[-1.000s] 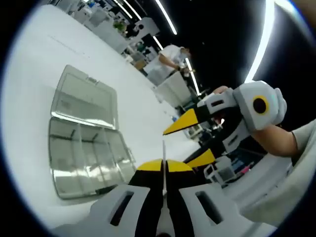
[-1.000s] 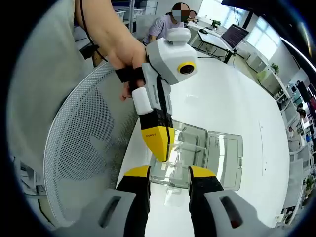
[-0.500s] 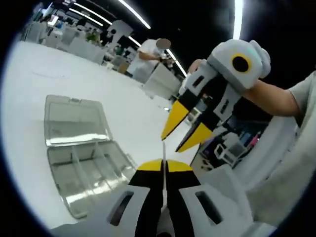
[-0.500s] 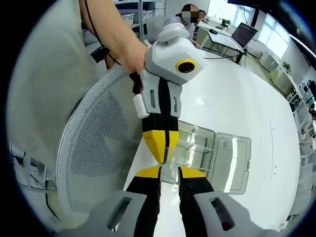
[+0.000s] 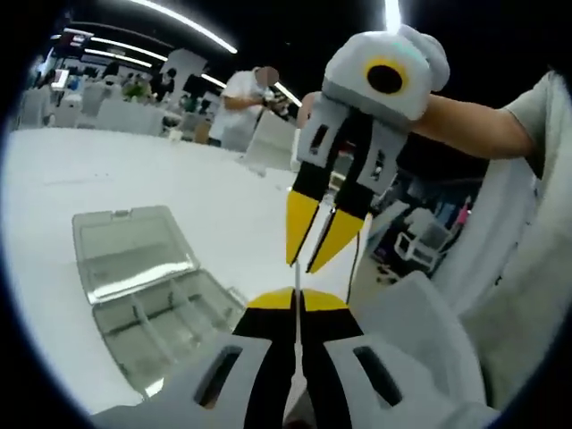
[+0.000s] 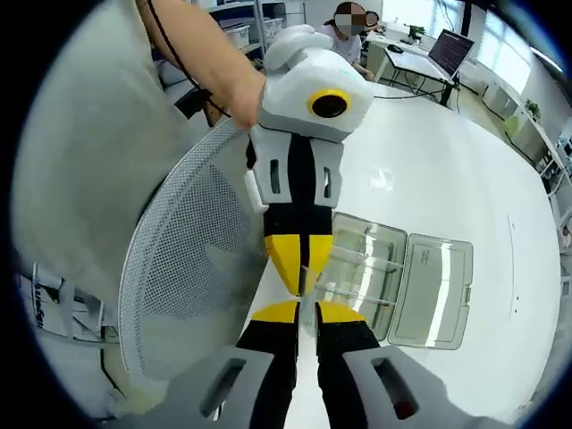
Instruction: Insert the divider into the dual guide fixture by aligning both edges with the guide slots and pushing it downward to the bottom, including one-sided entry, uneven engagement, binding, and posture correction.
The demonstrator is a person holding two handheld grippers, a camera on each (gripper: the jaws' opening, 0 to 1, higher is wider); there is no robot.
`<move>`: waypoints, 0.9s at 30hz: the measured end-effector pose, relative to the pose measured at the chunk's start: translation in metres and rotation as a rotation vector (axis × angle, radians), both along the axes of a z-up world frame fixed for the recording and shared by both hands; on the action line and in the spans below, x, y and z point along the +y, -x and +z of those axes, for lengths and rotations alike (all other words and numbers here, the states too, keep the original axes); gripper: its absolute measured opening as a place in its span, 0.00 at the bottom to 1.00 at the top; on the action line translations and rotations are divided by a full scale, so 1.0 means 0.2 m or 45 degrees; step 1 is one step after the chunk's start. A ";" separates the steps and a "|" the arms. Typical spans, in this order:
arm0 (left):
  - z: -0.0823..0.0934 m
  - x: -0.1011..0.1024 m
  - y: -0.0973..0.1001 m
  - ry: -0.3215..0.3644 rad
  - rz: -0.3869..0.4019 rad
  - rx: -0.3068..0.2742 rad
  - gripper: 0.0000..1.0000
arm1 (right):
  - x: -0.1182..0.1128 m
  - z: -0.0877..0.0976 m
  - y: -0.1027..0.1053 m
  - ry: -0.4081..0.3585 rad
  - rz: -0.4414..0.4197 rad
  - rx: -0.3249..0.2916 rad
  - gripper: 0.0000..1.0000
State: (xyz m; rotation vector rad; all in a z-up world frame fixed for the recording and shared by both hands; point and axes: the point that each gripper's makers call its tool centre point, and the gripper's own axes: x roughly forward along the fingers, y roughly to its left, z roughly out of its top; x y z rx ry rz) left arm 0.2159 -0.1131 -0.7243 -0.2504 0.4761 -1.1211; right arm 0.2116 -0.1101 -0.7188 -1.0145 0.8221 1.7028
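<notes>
**Above the table edge: a thin divider passing between two pairs of jaws**

Between the closed tips of the left gripper point(image 5: 296, 299) stands the divider point(image 5: 296, 273), a clear thin sheet seen edge-on, rising straight from the jaws that pinch it. The right gripper point(image 5: 315, 234) comes down to meet it tip to tip, its yellow jaws narrowed to a slim gap around the sheet's upper edge; whether they already press on it I cannot tell. In the right gripper view the right gripper point(image 6: 306, 309) shows the same narrow gap, with the left gripper point(image 6: 300, 268) pointing at it and the sheet barely visible between.

Both grippers hang near the table edge, well apart from the dual guide fixture point(image 5: 152, 299), the clear compartment box lying open on the white table point(image 5: 107, 170) with its lid point(image 5: 125, 250) folded back. A mesh chair back point(image 6: 192, 259) sits just beside the hands.

Risks, as I judge them: if one pair lets go before the other has a firm hold, the slick sheet could drop. A grip taken off-centre would tilt it, so one edge enters its slot first and the divider binds. Squeezing from both ends could bow it.
</notes>
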 end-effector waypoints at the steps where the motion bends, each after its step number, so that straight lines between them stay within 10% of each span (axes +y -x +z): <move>1: 0.00 0.00 0.01 -0.003 -0.009 -0.005 0.00 | 0.00 0.00 0.00 0.001 0.006 0.000 0.00; 27: 0.04 -0.01 0.06 -0.080 -0.116 -0.205 0.00 | 0.02 -0.02 0.08 0.064 -0.062 0.139 0.00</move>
